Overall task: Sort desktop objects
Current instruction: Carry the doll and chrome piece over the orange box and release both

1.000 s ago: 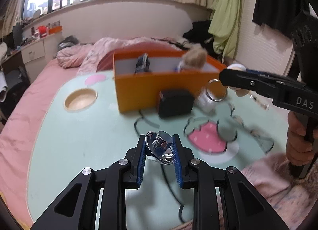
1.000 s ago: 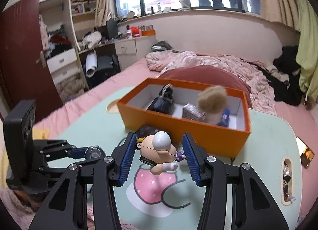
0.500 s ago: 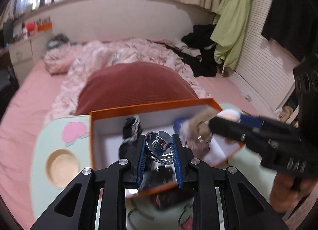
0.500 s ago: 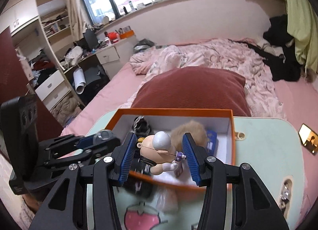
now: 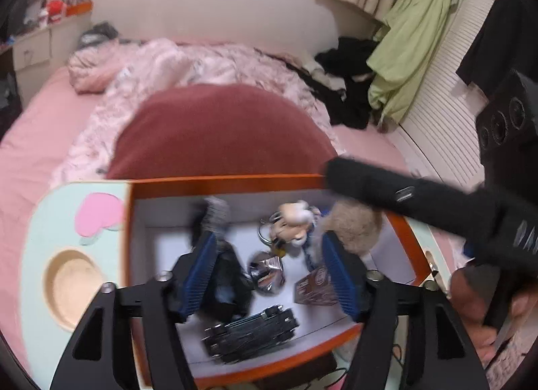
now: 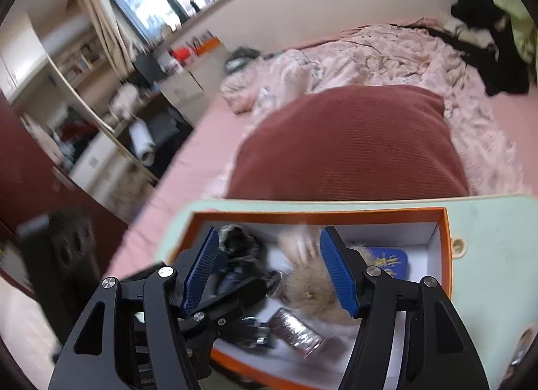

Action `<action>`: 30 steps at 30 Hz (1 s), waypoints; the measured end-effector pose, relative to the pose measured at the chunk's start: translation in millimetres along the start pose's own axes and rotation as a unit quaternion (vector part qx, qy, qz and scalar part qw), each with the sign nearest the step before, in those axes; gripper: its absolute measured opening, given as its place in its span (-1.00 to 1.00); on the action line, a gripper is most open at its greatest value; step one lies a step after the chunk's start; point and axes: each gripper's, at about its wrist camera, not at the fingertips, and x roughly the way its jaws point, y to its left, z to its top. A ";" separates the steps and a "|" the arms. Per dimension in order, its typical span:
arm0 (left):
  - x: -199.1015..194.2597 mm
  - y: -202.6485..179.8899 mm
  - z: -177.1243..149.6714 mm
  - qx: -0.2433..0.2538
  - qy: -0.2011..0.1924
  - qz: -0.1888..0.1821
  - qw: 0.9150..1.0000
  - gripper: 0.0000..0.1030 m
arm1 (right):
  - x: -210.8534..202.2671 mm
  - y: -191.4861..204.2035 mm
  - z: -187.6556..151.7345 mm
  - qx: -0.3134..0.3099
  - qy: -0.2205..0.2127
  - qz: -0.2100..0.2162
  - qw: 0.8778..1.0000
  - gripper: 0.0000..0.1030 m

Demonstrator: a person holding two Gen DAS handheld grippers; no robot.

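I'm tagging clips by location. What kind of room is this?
Most likely a lived-in bedroom: a bed with a rumpled pink quilt, clothes hanging by the wall, and a cluttered desk under the window.

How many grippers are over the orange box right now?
2. The left gripper hangs open over the orange box, and the right gripper is open over its right side, above the furry pompom.

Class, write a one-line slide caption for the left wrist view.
Open left gripper above the orange box, shiny knob and doll keychain inside.

Clutter crowds the orange box (image 5: 235, 182); its white floor (image 5: 161, 248) left stays bare.
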 end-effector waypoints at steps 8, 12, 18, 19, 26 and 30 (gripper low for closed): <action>-52.9 2.9 -30.6 0.019 -0.037 0.034 0.999 0.58 | -61.3 24.1 -37.3 -0.046 -0.050 -0.035 0.997 0.23; -59.7 -4.6 -70.3 0.042 -0.016 0.047 0.998 0.59 | -71.5 30.4 -81.9 -0.084 -0.041 -0.105 0.990 0.23; -47.4 -20.7 -119.2 0.065 0.012 0.088 0.994 0.59 | -61.4 28.6 -139.5 -0.111 -0.003 -0.161 0.981 0.24; -42.6 -23.8 -124.3 0.071 0.021 0.097 0.993 0.59 | -57.9 29.1 -145.9 -0.122 0.002 -0.176 0.977 0.24; -28.9 -16.8 -135.2 0.066 0.050 0.133 0.988 0.92 | -36.0 22.1 -174.8 -0.165 0.042 -0.217 0.961 0.51; -28.4 -11.4 -137.8 0.057 0.041 0.138 0.988 1.00 | -34.1 15.7 -176.1 -0.166 0.041 -0.220 0.960 0.85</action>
